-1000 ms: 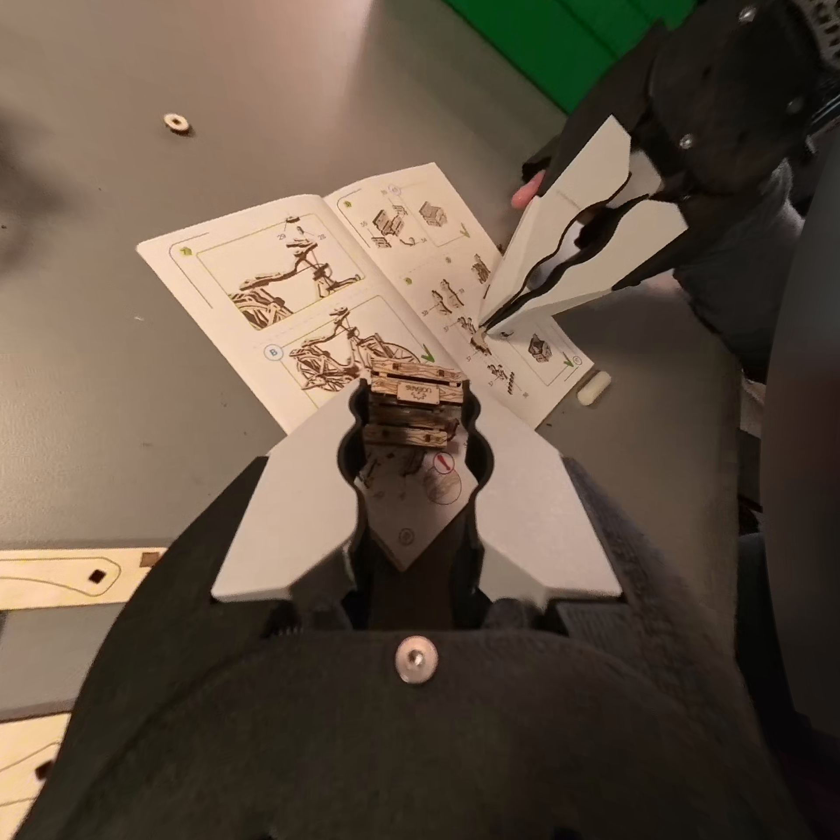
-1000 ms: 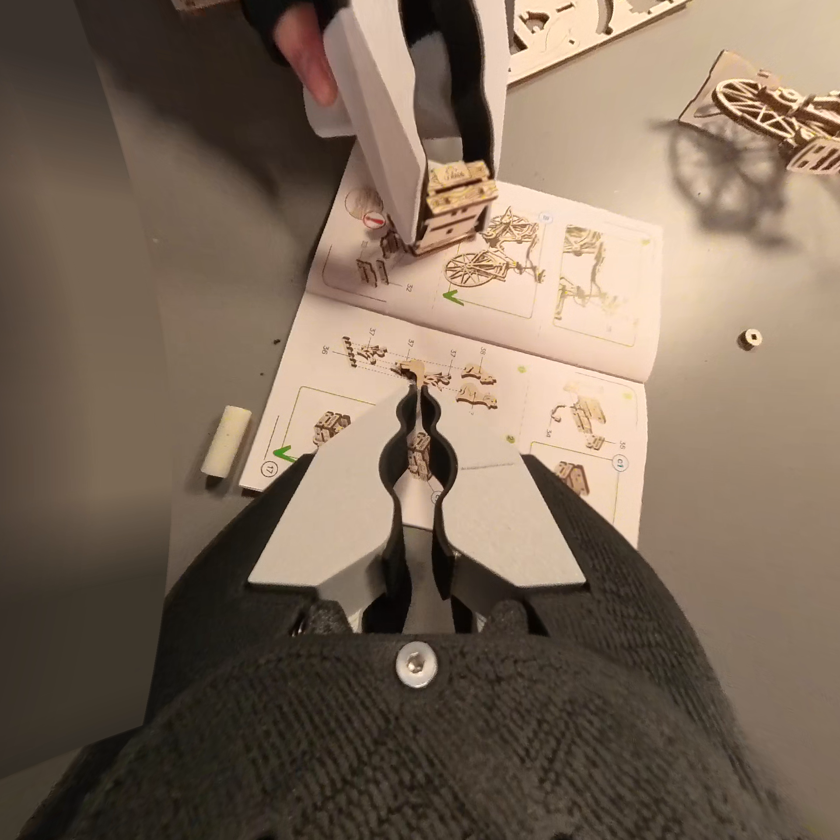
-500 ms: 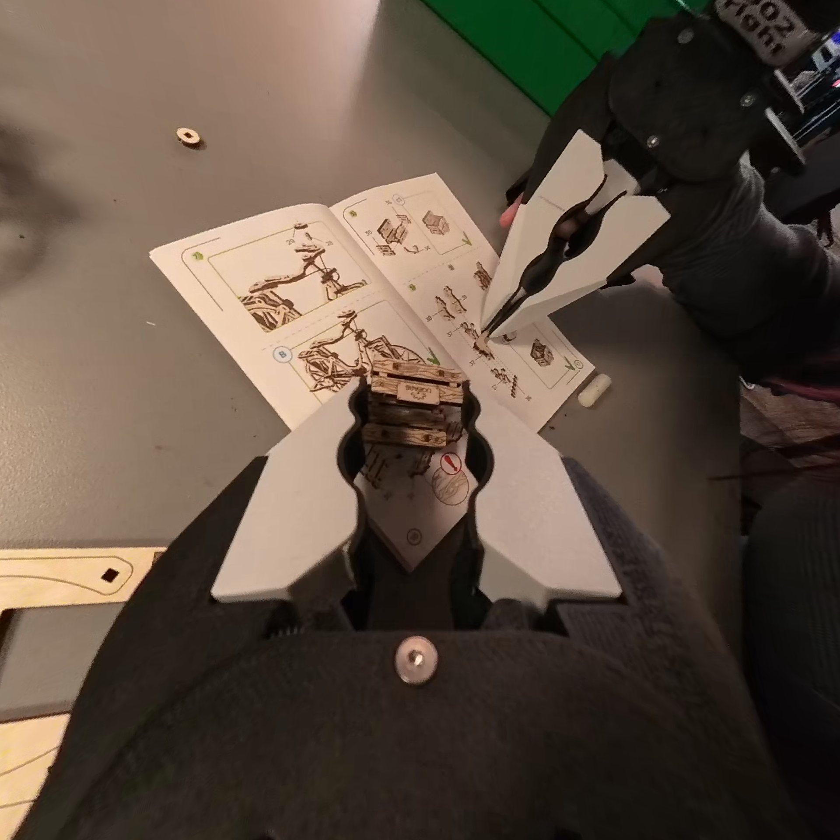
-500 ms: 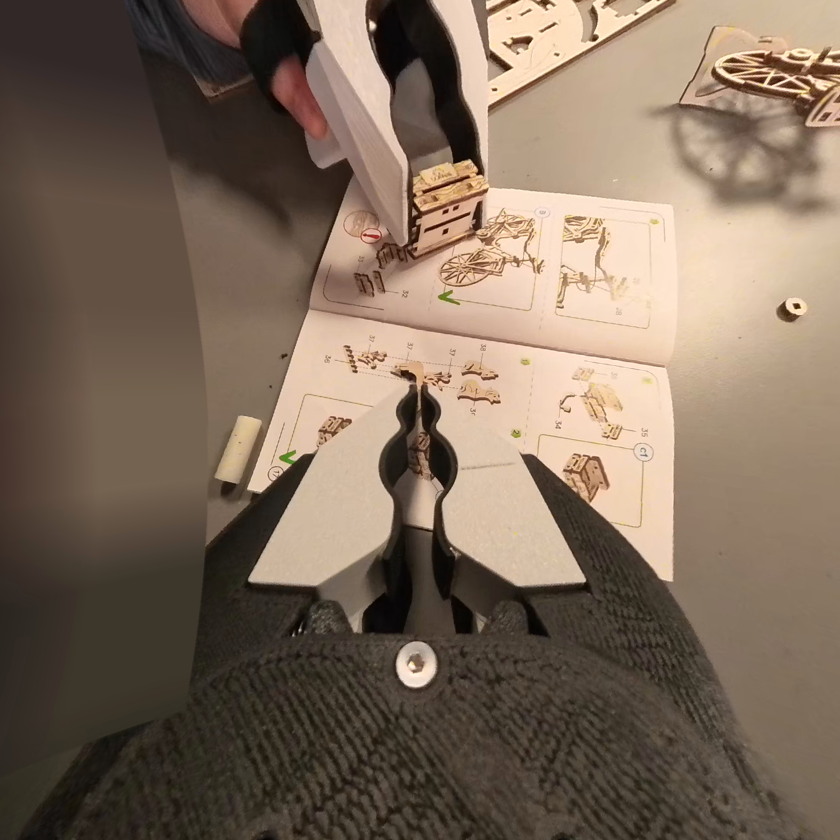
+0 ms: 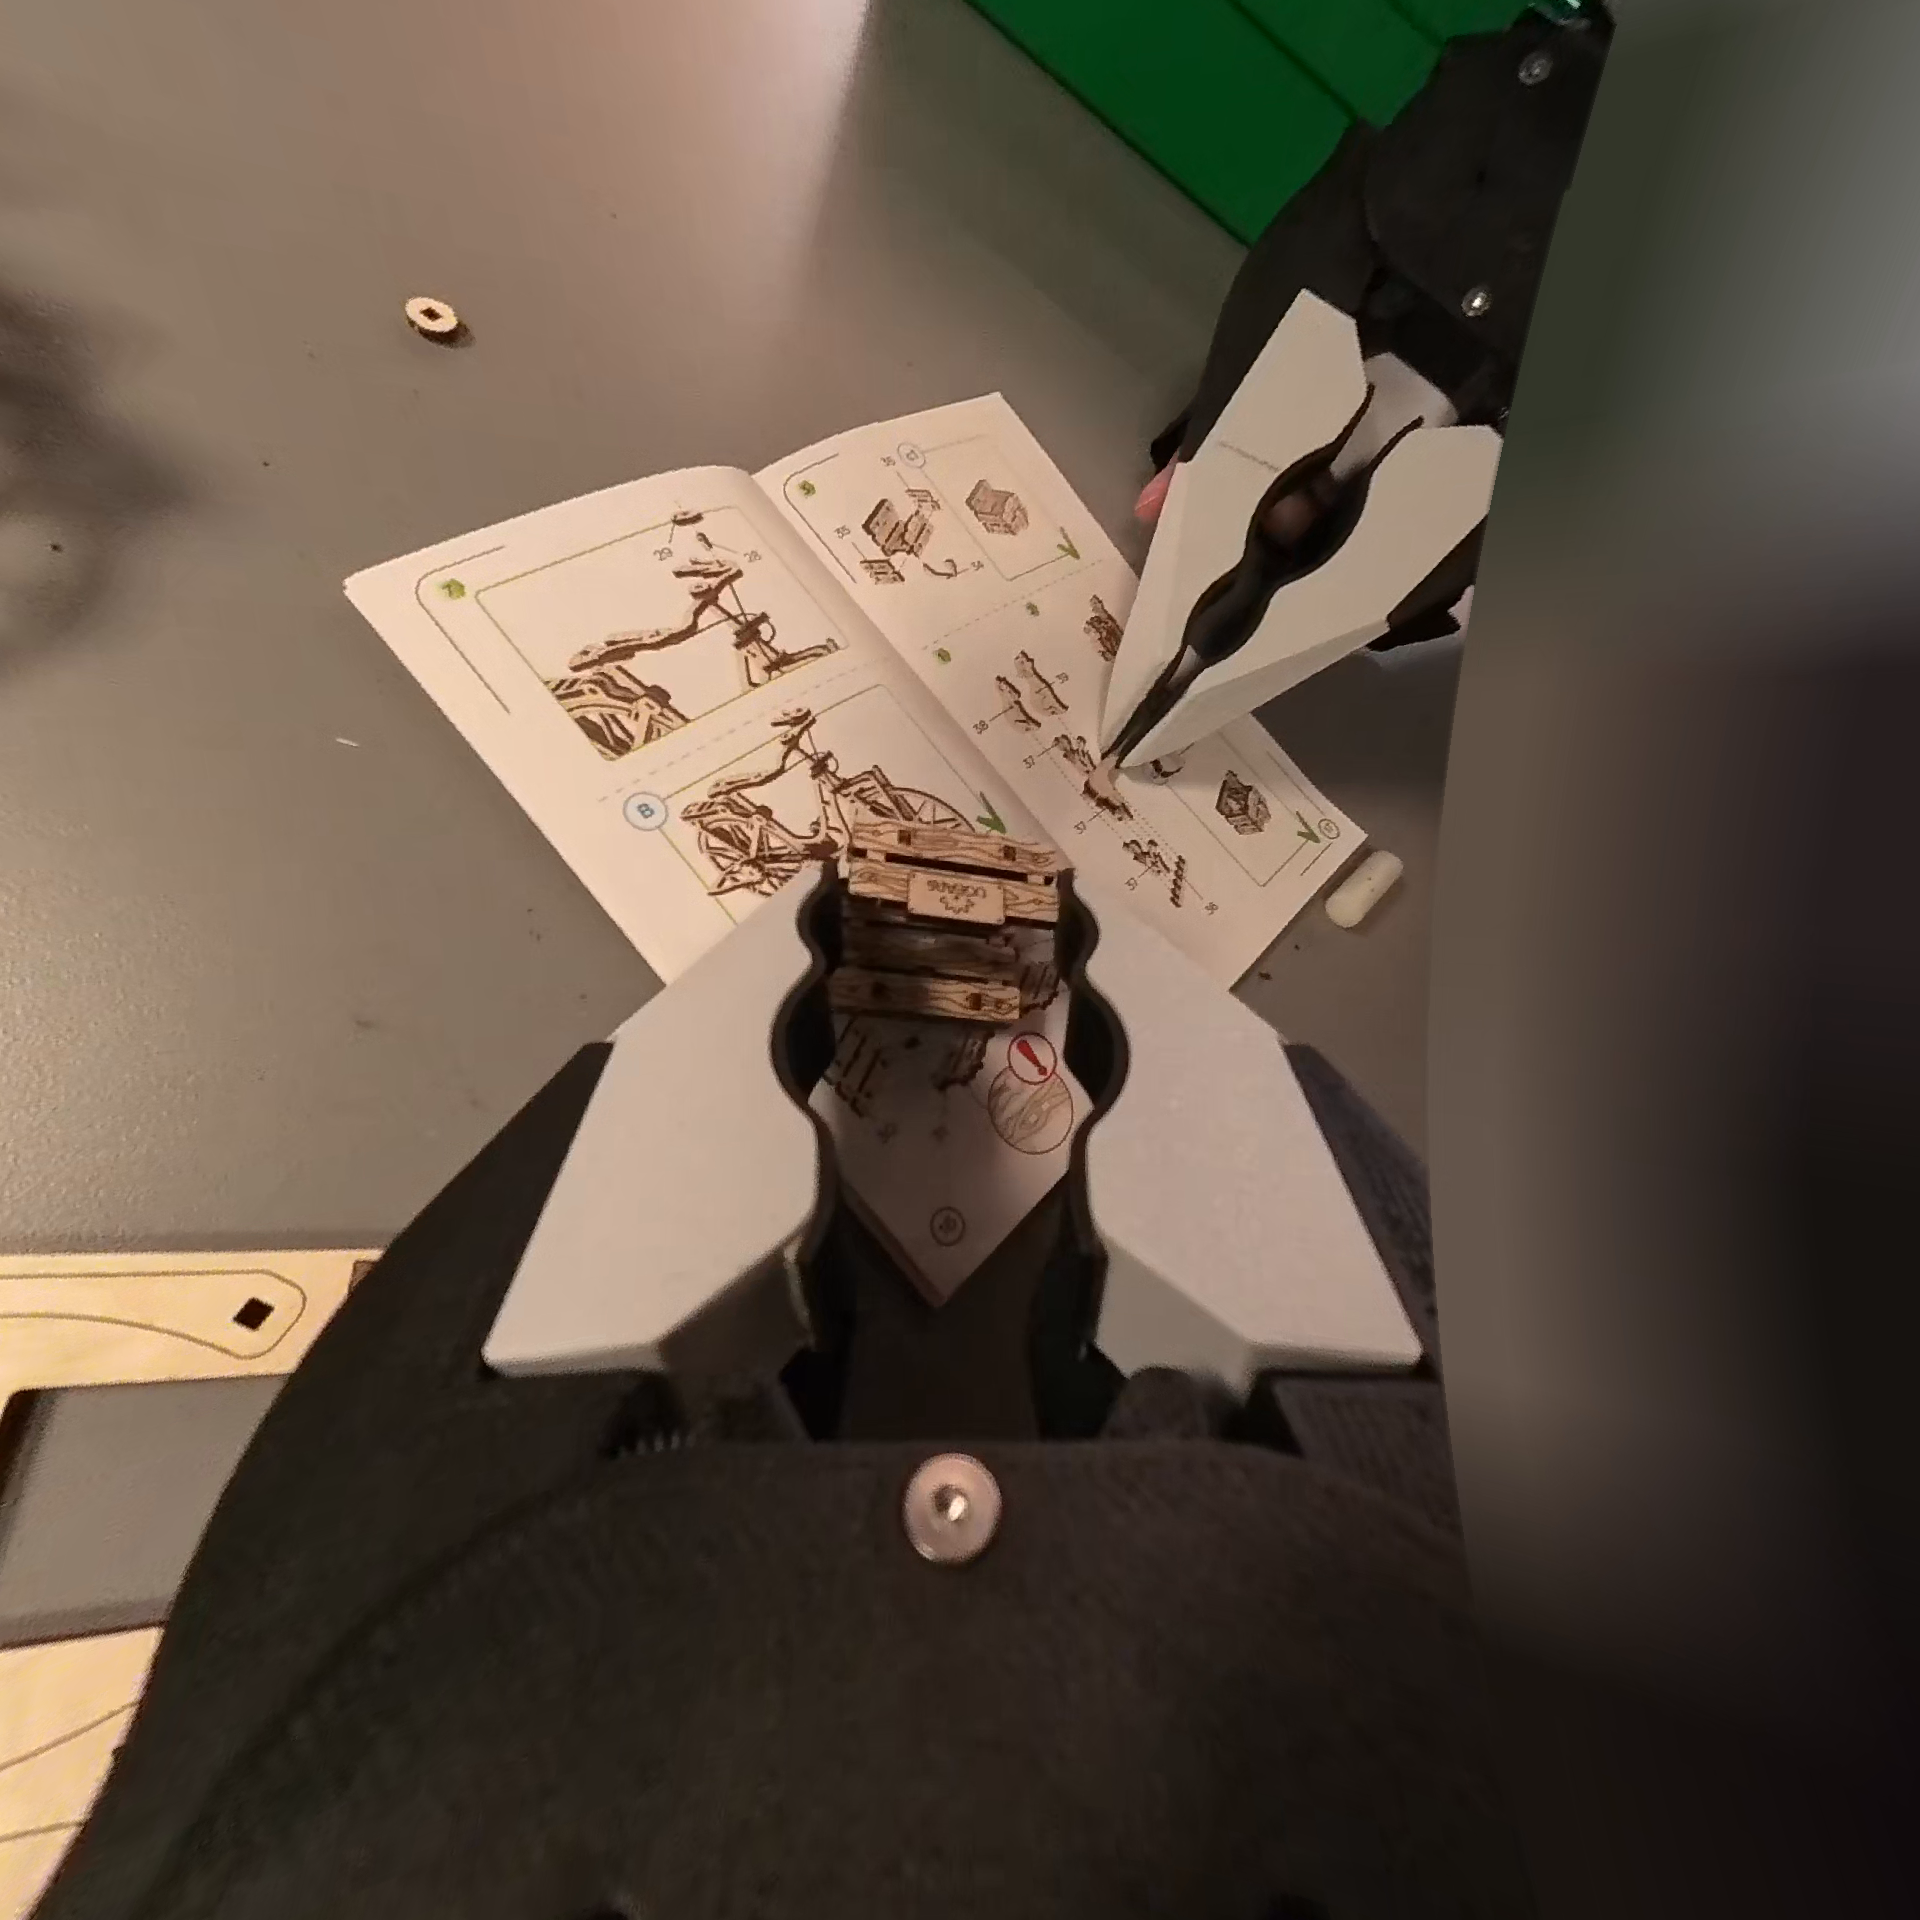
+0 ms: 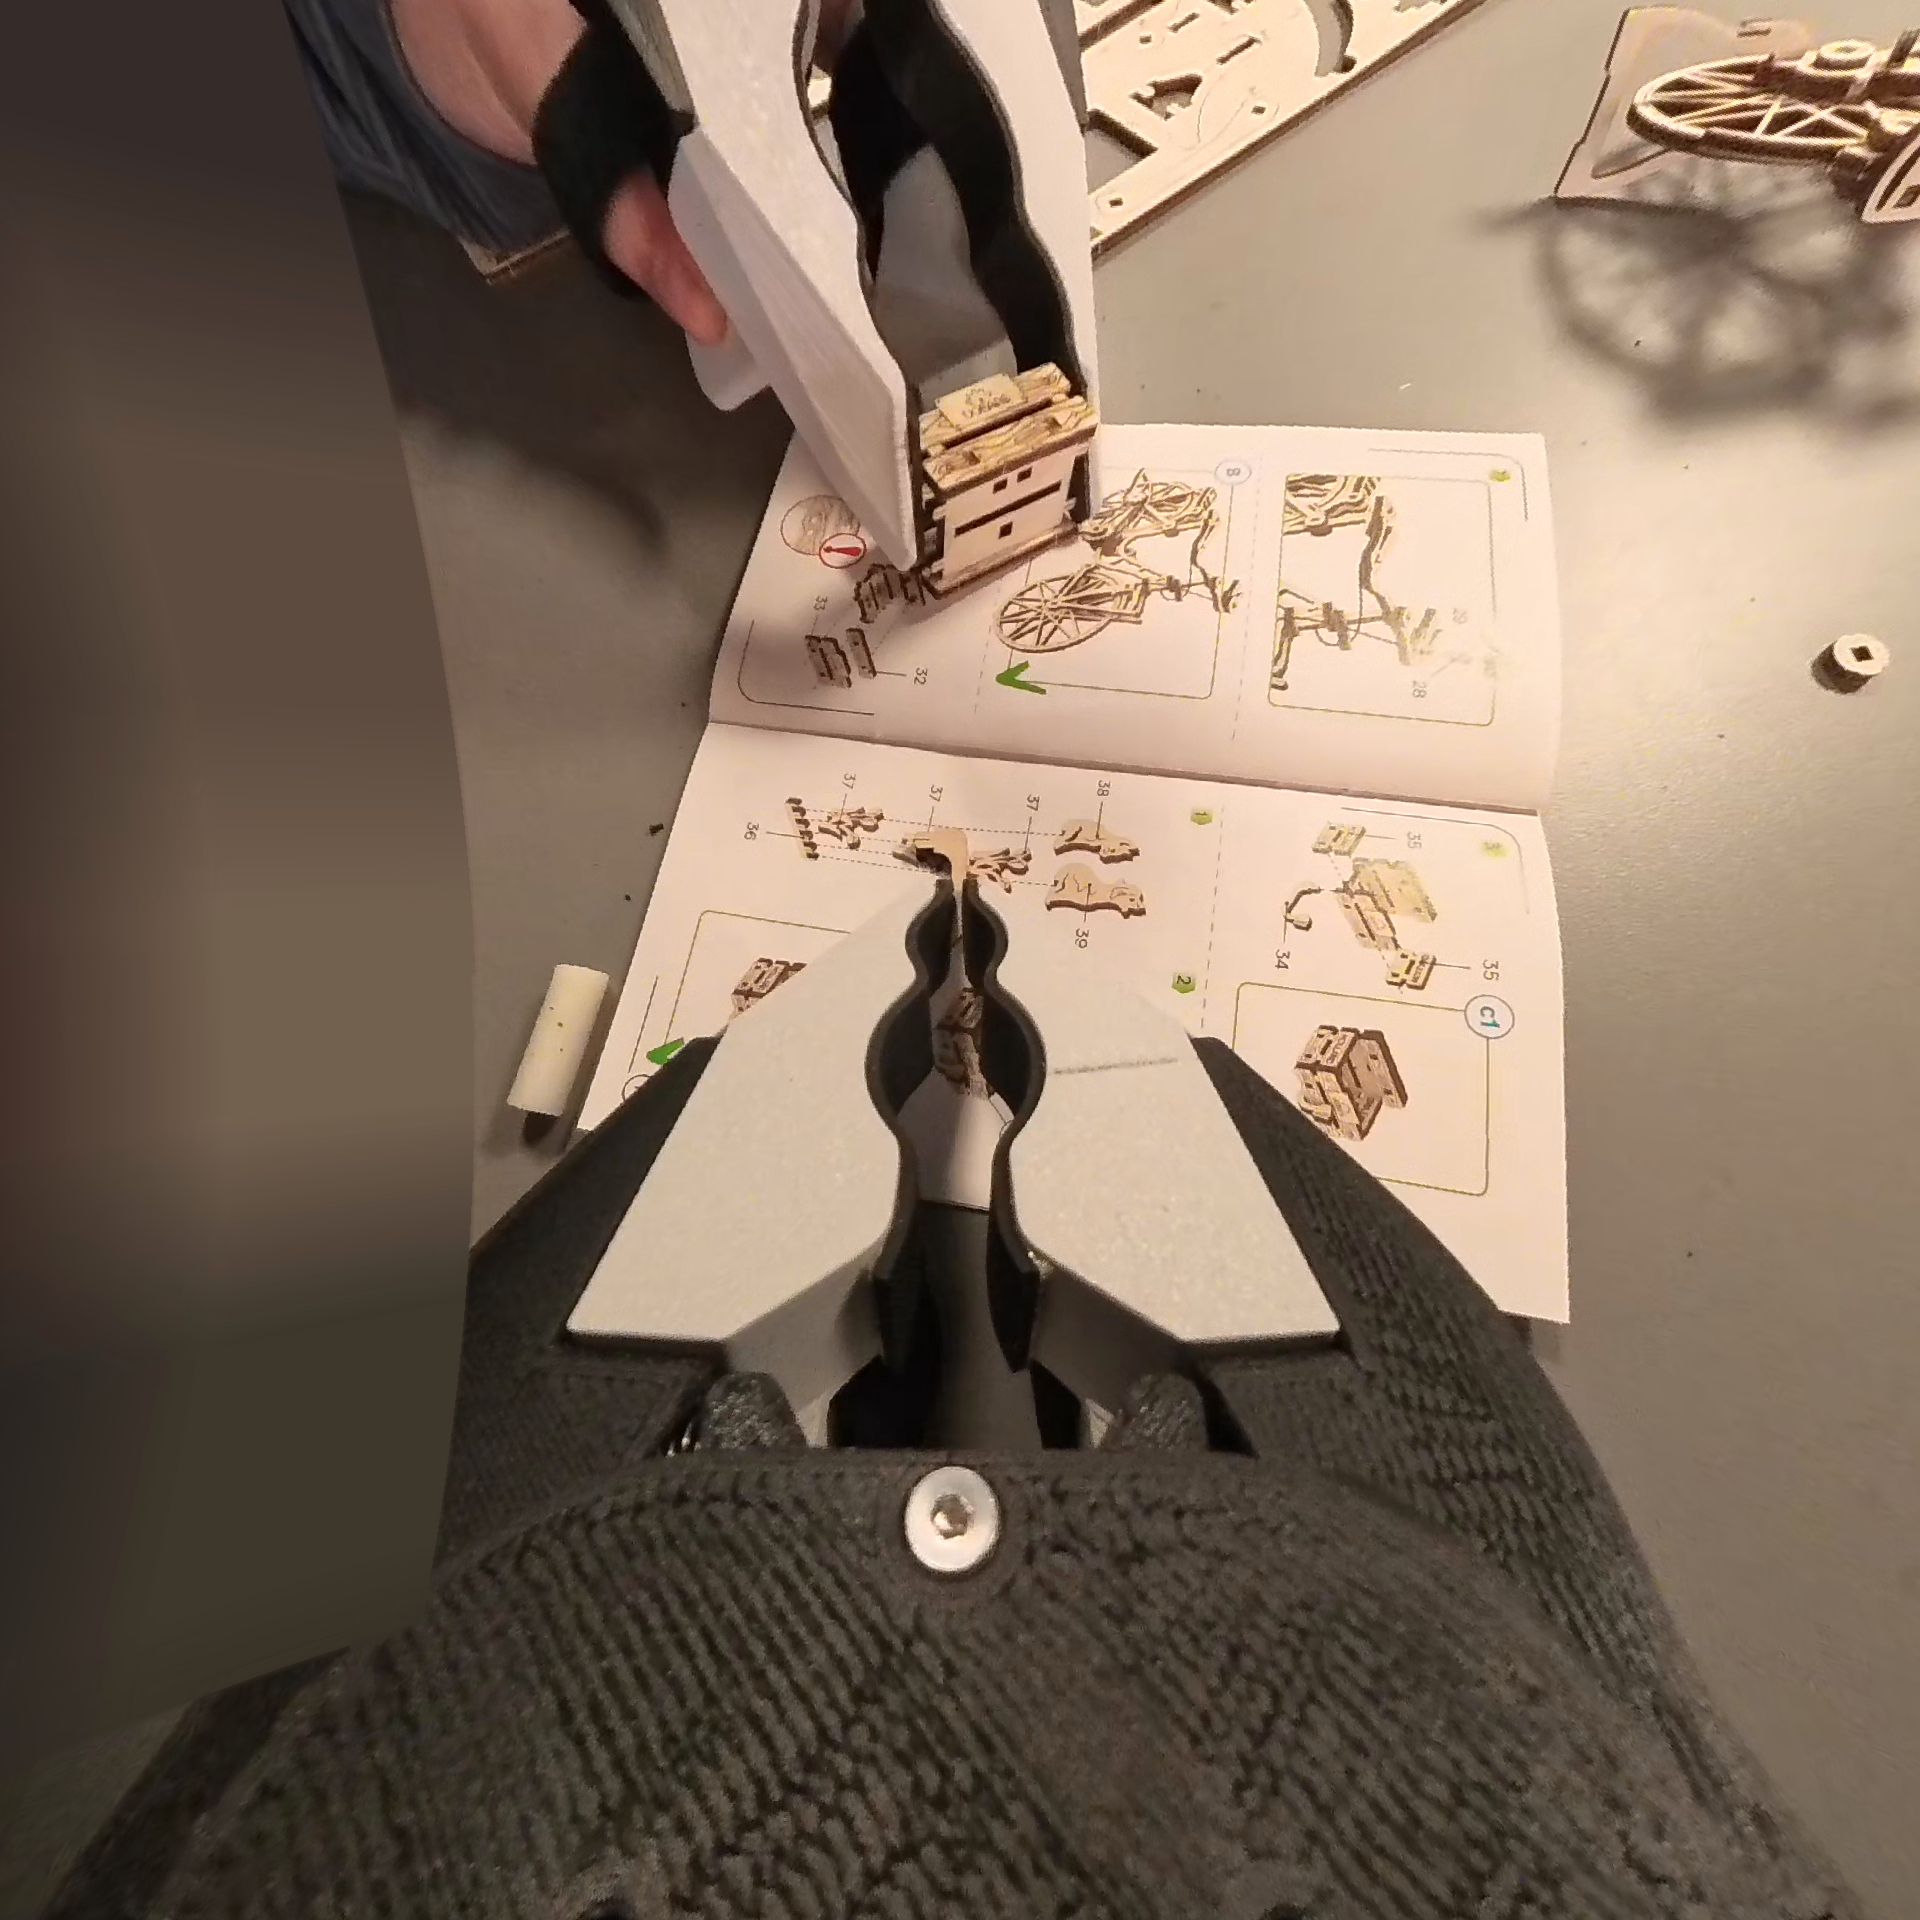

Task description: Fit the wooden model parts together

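My left gripper [image 5: 951, 894] is shut on a small wooden crate-like box [image 5: 951, 920] and holds it over the open instruction booklet [image 5: 727, 665]. The box [image 6: 1003, 483] and left gripper [image 6: 997, 499] also show at the top of the right wrist view. My right gripper [image 6: 954, 878] is shut on a small flat wooden piece [image 6: 940, 850], its tips just above the booklet's [image 6: 1351, 904] near page. In the left wrist view the right gripper [image 5: 1120, 750] stands to the right, tips down on the page.
A part-built wooden bicycle [image 6: 1787, 114] lies far right. Punched wooden sheets lie behind the left gripper [image 6: 1226, 114] and at the left edge [image 5: 156, 1320]. A small wooden ring [image 6: 1849, 660] and a white cylinder [image 6: 561, 1039] lie on the grey table [image 5: 260, 935]. A green box [image 5: 1195, 94] stands behind. The gap from one gripper's tips to the other's is roughly 7 cm. The right tips stand about 7 cm off the white cylinder [image 6: 561, 1039]. It is also in sight in the left wrist view [image 5: 1367, 879].
The right gripper has drawn back a little from the left gripper while still holding its piece. The left gripper and box have barely moved over the booklet.
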The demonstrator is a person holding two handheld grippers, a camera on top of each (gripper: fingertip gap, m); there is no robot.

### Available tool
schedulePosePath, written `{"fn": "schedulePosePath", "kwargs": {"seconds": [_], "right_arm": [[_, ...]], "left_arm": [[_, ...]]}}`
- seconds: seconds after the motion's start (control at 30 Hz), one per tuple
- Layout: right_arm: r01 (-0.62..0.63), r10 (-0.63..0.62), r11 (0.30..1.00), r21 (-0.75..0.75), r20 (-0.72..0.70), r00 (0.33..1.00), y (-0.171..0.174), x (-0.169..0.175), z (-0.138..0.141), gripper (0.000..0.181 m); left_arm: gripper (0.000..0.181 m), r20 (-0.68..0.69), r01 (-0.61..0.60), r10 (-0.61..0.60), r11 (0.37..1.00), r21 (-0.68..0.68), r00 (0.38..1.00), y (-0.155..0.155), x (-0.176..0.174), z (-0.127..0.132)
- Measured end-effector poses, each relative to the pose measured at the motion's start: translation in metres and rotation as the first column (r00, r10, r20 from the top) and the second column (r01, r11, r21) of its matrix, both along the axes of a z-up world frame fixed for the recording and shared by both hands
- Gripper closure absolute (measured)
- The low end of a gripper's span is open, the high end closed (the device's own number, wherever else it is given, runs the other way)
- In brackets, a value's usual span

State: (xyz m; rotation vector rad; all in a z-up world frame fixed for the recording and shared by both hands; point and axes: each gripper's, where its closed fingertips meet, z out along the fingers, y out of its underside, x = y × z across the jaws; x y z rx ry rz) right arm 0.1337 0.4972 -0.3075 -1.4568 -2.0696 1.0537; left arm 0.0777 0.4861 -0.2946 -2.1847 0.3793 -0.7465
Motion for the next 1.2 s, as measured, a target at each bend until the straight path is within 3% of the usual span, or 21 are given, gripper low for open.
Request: {"fn": "schedulePosePath", "kwargs": {"seconds": [1.2], "right_arm": [[-0.001,0.001,1.0,0.008,-0.003,1.0,-0.0003,0.0002,-0.0003,0.181]], "left_arm": [[0.142,0.001,0.0,0.0,1.0,0.001,1.0,-0.0008,0.0,0.0001]]}}
